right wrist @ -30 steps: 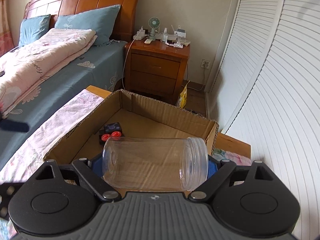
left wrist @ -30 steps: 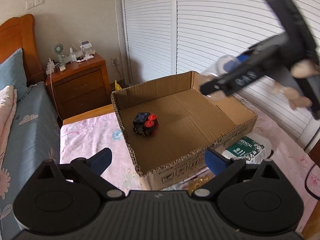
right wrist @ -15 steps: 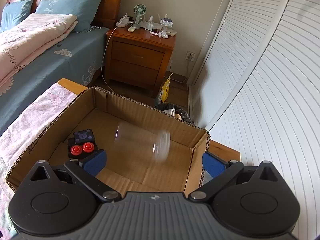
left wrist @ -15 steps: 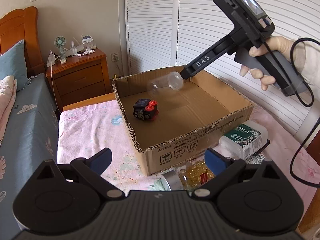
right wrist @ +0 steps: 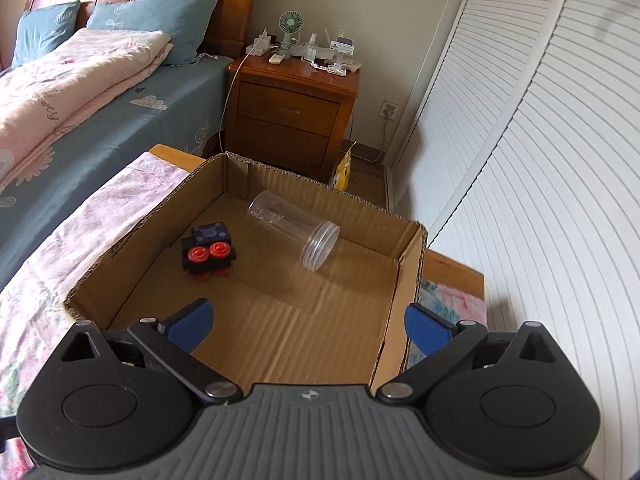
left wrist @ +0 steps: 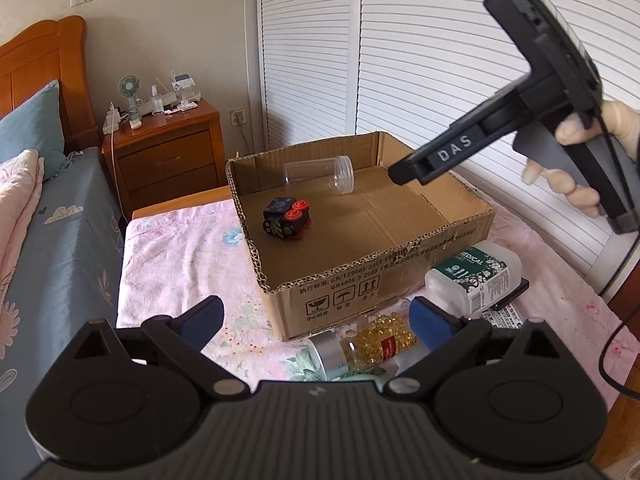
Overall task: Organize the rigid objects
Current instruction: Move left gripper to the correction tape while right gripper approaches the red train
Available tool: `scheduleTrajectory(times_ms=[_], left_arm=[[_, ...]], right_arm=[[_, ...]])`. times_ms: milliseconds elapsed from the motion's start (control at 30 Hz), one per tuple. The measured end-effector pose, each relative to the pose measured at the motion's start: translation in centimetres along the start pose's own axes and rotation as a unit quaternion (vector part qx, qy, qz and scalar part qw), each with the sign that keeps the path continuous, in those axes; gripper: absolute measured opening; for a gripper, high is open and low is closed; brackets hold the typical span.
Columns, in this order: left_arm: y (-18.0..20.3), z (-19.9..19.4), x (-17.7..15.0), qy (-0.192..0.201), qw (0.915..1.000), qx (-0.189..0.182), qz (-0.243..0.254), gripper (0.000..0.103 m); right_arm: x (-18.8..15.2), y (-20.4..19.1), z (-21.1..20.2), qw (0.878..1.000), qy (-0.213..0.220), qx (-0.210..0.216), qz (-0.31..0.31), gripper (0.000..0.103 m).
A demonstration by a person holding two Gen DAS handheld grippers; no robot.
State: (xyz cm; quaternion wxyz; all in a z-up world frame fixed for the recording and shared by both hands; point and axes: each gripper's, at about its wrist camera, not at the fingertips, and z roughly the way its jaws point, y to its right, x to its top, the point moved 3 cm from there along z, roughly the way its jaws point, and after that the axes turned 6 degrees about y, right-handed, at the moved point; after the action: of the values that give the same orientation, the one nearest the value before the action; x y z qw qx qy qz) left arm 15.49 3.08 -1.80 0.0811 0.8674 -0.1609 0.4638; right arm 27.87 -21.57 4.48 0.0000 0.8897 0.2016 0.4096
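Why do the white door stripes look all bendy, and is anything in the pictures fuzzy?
Both wrist views use a fisheye lens, so the straight louvered doors curve near the edges. In the left wrist view daylight glows through the slats and the hand at the right edge looks a bit soft. In the right wrist view the clear jar in the cardboard box is sharp, only faint because it is see-through.

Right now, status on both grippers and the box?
Both grippers open, empty: left gripper, right gripper. Clear jar on its side in the box, beside toy. Two bottles outside.
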Motion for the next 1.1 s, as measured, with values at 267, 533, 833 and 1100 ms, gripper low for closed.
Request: scheduleTrajectory(times_ms=[267, 533, 833, 1100], left_arm=[[1.4, -0.5, -0.5, -0.001, 0.9999, 0.005, 0.009, 0.099], [1.6, -0.6, -1.6, -0.003, 0.9998, 0.017, -0.009, 0.1], [1.9, 0.0, -2.8, -0.003, 0.9998, 0.01, -0.017, 0.102], [2.6, 0.8, -4.2, -0.025, 0.9994, -0.021, -0.011, 0.102]], right_arm=[[-3.3, -0.1, -3.2, 0.999, 0.016, -0.011, 0.043, 0.103], [-8.2, -0.3, -5.4, 0.994, 0.045, -0.039, 0.096, 0.103], [-13.8, -0.9, -6.1, 0.993, 0.042, -0.025, 0.106, 0.103], [-17.4, -1.3, -3.5, 0.993, -0.016, -0.014, 0.12, 0.103]])
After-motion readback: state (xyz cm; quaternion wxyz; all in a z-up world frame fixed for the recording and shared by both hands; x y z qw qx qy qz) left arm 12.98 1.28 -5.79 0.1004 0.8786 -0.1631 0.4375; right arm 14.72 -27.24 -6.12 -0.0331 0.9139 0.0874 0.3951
